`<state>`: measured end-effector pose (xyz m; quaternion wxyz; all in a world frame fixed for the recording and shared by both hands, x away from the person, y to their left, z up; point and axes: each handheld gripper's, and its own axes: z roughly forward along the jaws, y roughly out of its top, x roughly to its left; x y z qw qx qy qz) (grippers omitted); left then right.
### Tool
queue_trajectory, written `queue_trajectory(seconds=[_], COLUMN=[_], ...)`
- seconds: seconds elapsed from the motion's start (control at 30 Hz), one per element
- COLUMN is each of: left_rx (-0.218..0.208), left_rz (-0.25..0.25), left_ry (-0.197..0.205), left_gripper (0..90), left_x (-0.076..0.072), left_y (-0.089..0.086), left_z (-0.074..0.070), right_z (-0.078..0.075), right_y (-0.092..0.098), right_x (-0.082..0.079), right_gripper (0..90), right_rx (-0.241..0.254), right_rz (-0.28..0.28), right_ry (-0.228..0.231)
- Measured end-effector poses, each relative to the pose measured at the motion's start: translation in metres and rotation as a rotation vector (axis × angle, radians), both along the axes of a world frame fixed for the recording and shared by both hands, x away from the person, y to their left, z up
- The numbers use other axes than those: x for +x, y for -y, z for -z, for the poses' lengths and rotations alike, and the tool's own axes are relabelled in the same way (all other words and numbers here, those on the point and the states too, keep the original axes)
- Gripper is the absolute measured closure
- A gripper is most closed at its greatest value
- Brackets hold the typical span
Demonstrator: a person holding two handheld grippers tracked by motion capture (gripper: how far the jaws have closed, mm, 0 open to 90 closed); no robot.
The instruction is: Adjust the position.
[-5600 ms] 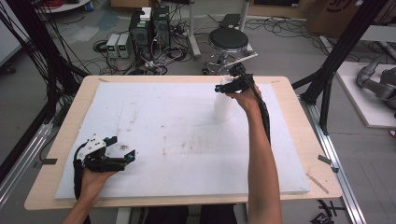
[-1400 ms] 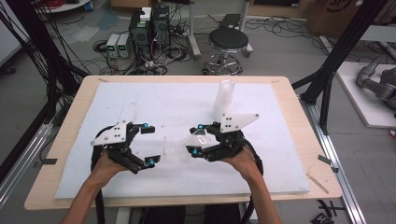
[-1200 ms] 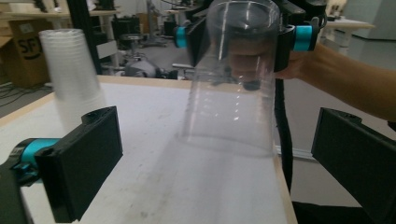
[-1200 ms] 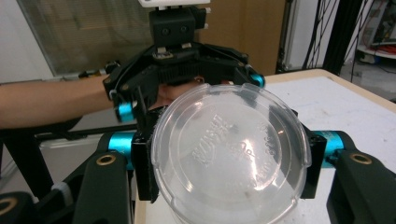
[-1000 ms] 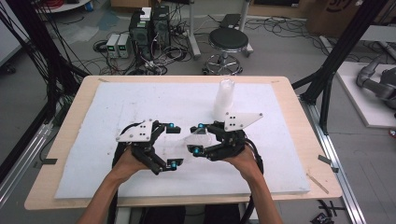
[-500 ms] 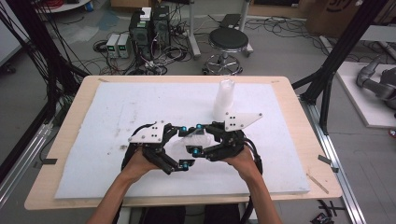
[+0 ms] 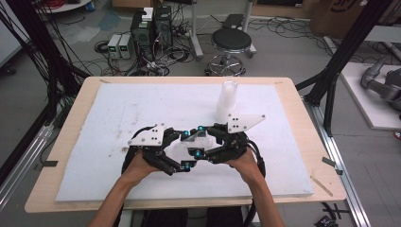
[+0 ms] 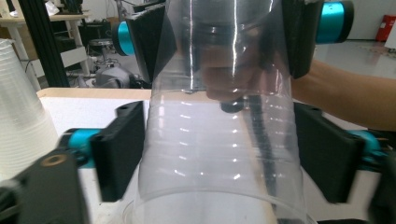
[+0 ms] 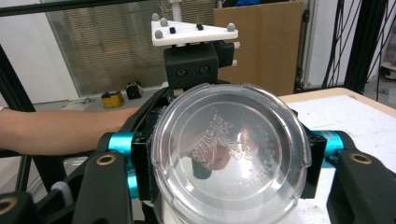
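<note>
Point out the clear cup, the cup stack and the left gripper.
clear cup (image 8: 219,140), left gripper view, its ribbed wall.
cup stack (image 7: 227,97), high view, its side.
left gripper (image 7: 187,149), high view, between its fingertips.

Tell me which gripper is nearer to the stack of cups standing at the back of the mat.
Right. The right gripper sits just in front of the stack of cups, holding a clear cup; the left gripper is farther left.

Embossed lettering on clear cup base (image 9: 231,156), right gripper view: raised script around the centre, too faint and mirrored to read; possibly a maker's mark. Nothing else legible.
</note>
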<state>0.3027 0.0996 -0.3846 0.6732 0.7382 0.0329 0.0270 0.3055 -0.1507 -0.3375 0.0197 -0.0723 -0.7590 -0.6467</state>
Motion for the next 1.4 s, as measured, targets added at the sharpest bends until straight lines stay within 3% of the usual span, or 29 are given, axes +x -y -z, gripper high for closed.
queue_trajectory(seconds=[0.43,0.53,0.8,0.87,0.93,1.1,1.23,1.4], left_rx=[0.022,0.016,0.032,0.081,0.186,0.399,0.574,0.745], left_rz=[-0.014,-0.020,-0.029,-0.035,-0.044,-0.029,0.010,0.067], left_ry=[-0.008,-0.011,-0.009,-0.010,0.009,0.003,-0.004,-0.038], left_gripper=[31.4,31.4,31.4,31.3,31.3,31.3,31.3,31.3], left_x=[0.000,0.000,0.000,0.000,0.001,0.006,0.008,0.011], left_y=[0.000,-0.001,-0.005,-0.007,-0.011,-0.016,-0.011,0.001], left_z=[0.000,0.001,-0.001,-0.003,-0.007,-0.020,-0.031,-0.043], right_z=[0.003,0.003,0.001,0.000,-0.002,-0.005,-0.003,-0.001], right_y=[0.002,0.000,0.006,0.008,0.010,0.012,0.010,0.003], right_x=[0.002,0.003,0.003,0.002,0.001,-0.002,-0.002,-0.004], right_gripper=[39.6,13.2,12.9,12.9,12.9,13.0,13.1,14.3], right_rx=[-0.009,-0.048,-0.056,-0.078,-0.117,-0.266,-0.392,-0.558], right_rz=[0.002,0.059,0.066,0.071,0.072,0.073,0.063,0.068], right_ry=[-0.007,-0.033,-0.037,-0.025,-0.017,0.027,0.050,0.091])
